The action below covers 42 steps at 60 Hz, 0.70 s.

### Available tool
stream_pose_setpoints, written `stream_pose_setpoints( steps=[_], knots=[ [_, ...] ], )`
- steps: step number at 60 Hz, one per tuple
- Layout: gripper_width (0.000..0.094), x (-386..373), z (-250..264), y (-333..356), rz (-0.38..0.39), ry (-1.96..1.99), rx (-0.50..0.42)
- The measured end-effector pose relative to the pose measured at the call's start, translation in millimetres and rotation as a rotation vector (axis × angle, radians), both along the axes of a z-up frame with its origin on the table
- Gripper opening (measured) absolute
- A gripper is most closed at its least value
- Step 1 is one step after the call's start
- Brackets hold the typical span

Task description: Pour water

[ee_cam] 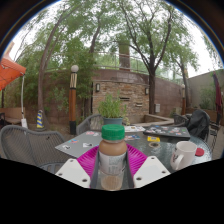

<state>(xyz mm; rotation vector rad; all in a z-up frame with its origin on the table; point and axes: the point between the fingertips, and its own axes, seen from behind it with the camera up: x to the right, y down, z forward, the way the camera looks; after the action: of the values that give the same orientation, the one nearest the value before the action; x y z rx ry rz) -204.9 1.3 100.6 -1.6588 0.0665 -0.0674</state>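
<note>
While 2 pads (88, 160) pinch bottle (112, 158) between them, gripper (112, 172) carries it upright above table (85, 145). Bottle: clear smooth plastic, cylindrical, green ribbed cap. White mug (184, 155) near, ahead right. Risk: slick plastic slipping when tilted; cap on, blocking pour.

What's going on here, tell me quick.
A hand-held gripper is outdoors at a patio table. A clear bottle with a green cap stands between the pink finger pads, which sit close on both sides; the fingers appear closed on it. Just beyond, to the right, a white mug waits on the table. The bottle is upright, so no pouring has begun yet. A potted plant sits farther back.
</note>
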Motion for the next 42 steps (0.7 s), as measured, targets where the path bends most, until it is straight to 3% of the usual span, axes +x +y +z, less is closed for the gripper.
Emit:
stream_pose_setpoints(
  steps=[8, 14, 23, 37, 42],
  knots=[
    [0.0400, 4.1, -6.4, 6.9, 0.021, -0.003, -0.008],
    [0.0300, -4.8, -1.2, 2.6, 0.064, -0.039, 0.008],
    [0.0300, 0.3, 3.4, -1.2, 0.085, -0.017, -0.013],
    [0.0300, 59.2, 70.7, -22.3, 0.089, 0.690, 0.083],
    [0.0299, 90.1, 67.2, -21.4, 0.100, 1.009, 0.109]
  ],
)
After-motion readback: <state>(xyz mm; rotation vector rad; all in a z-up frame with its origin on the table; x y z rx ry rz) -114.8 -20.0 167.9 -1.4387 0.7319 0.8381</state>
